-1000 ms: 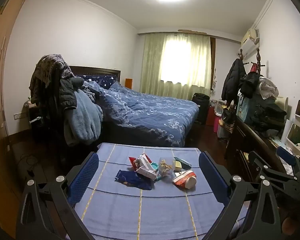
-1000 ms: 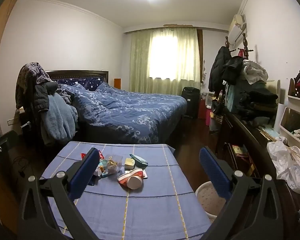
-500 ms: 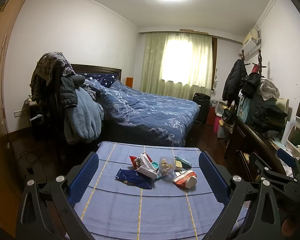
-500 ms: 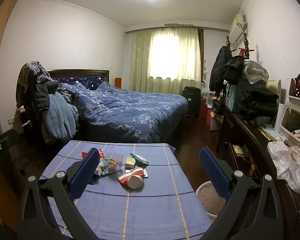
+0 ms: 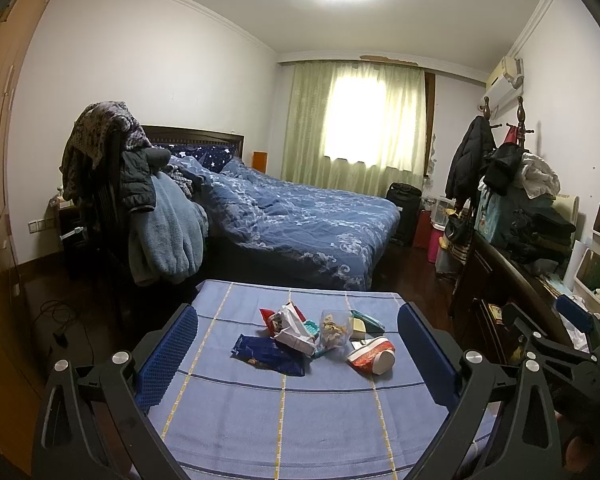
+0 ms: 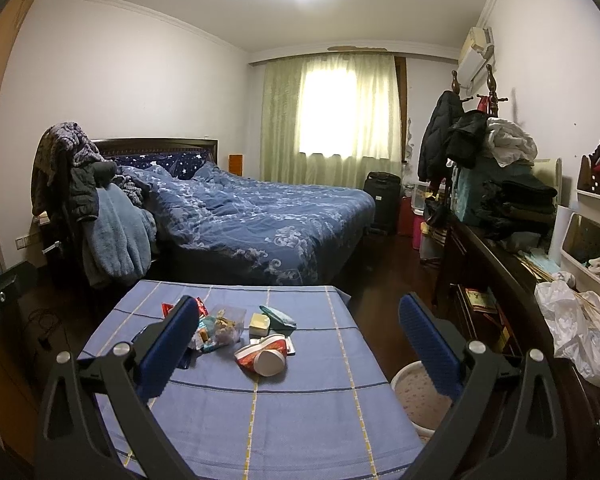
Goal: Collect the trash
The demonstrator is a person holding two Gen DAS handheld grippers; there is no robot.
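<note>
A pile of trash lies mid-table on a blue cloth (image 5: 300, 412): a dark blue wrapper (image 5: 267, 355), a white and red crumpled bag (image 5: 290, 326), a clear bag of scraps (image 5: 333, 327), a tipped red and white cup (image 5: 372, 356) and a green packet (image 5: 367, 319). The cup (image 6: 265, 355) and clear bag (image 6: 227, 323) also show in the right wrist view. My left gripper (image 5: 298, 358) is open and empty, held before the pile. My right gripper (image 6: 300, 354) is open and empty, to the right. A white bin (image 6: 416, 394) stands by the table's right edge.
A bed with a blue quilt (image 5: 300, 220) lies behind the table. A chair piled with clothes (image 5: 140, 200) stands at the left. A dark dresser with clutter (image 6: 500, 240) and a white plastic bag (image 6: 580, 328) run along the right wall.
Both grippers have drifted slightly, so the view has tilted up a little. The trash has not moved.
</note>
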